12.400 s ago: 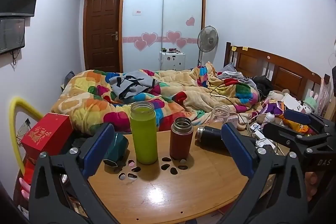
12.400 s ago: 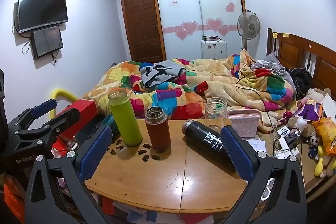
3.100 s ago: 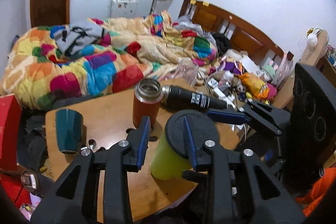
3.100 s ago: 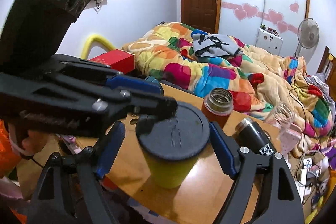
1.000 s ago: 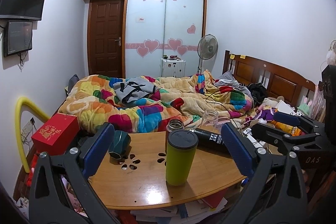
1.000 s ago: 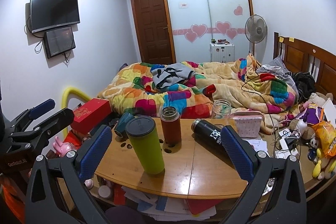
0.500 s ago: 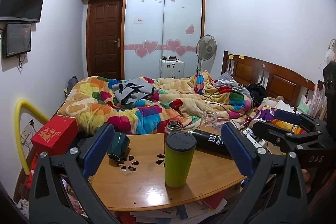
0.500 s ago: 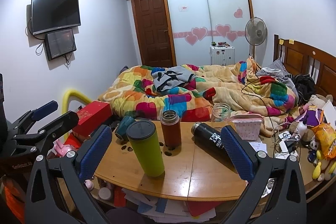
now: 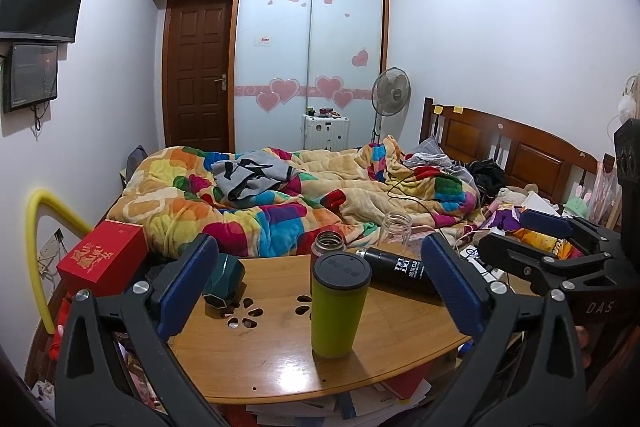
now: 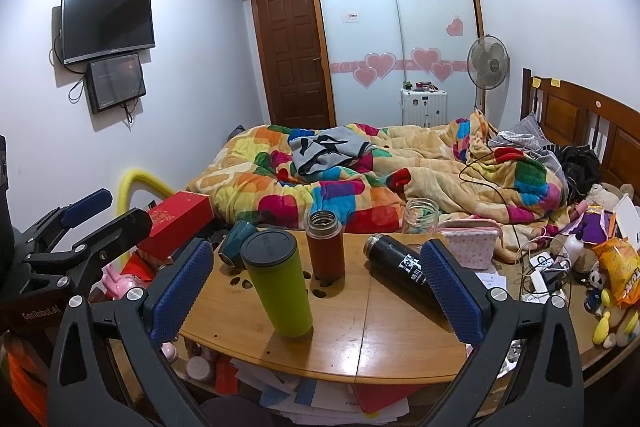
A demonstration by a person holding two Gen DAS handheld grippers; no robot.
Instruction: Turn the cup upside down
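Observation:
The lime-green cup [image 9: 338,307] stands upside down on the wooden table [image 9: 260,359], its dark base facing up; it also shows in the right wrist view [image 10: 280,289]. My left gripper [image 9: 320,291] is open and empty, held back from the table's near edge with the cup between its blue pads at a distance. My right gripper [image 10: 316,287] is open and empty, also back from the table. Each gripper appears in the other's view: the right one [image 9: 560,247] at the right, the left one [image 10: 80,227] at the left.
A red-brown flask [image 10: 325,245], a black bottle on its side [image 10: 400,269], a glass jar [image 10: 420,217] and a teal cup on its side [image 10: 236,237] share the table. A red box [image 10: 176,227] sits left. The bed with a colourful quilt [image 10: 360,179] lies beyond; papers are stacked under the table.
Both grippers have drawn slightly farther back from the table. The green cup stays standing inverted where it was released.

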